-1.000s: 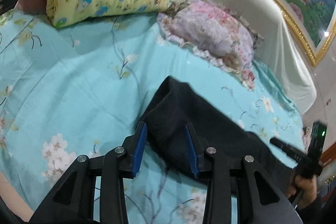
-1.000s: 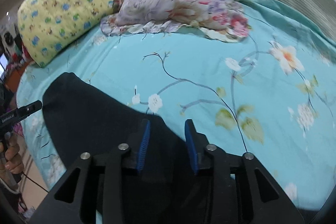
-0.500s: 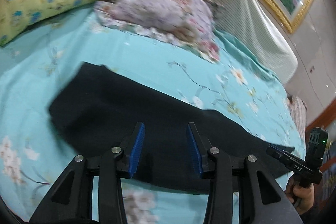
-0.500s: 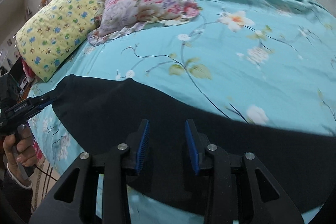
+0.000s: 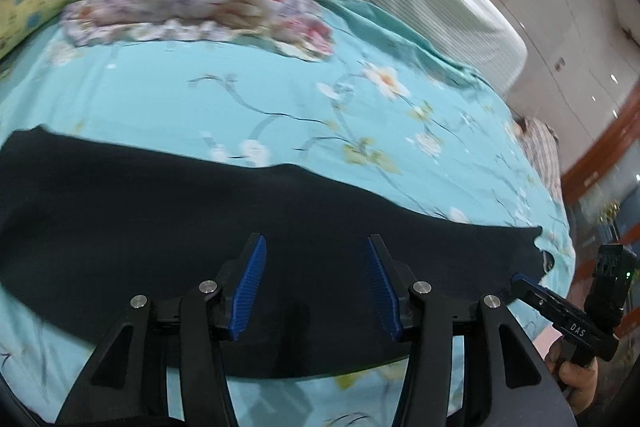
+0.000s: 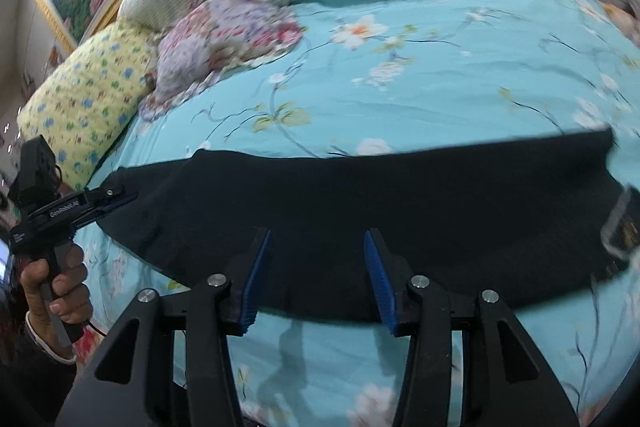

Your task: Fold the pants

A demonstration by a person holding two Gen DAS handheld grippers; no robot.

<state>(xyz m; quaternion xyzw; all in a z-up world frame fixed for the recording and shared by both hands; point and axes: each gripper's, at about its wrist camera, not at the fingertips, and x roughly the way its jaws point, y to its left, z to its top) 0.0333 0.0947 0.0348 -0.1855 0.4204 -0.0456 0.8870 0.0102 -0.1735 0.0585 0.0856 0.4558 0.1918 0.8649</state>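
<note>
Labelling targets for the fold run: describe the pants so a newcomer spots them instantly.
Start at the bed with the turquoise floral sheet, pillows at its head. Along the sheet's near edge lies a long dark strip spread flat: the pants. It is the only plain, near-black thing there; the yellow pillow and pink floral pillow are bright and patterned.

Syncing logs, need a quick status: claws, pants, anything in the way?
Left claw and right claw opening, nothing between the pads. Dark pants flat in a long strip on the floral sheet. Pillows well clear.
</note>
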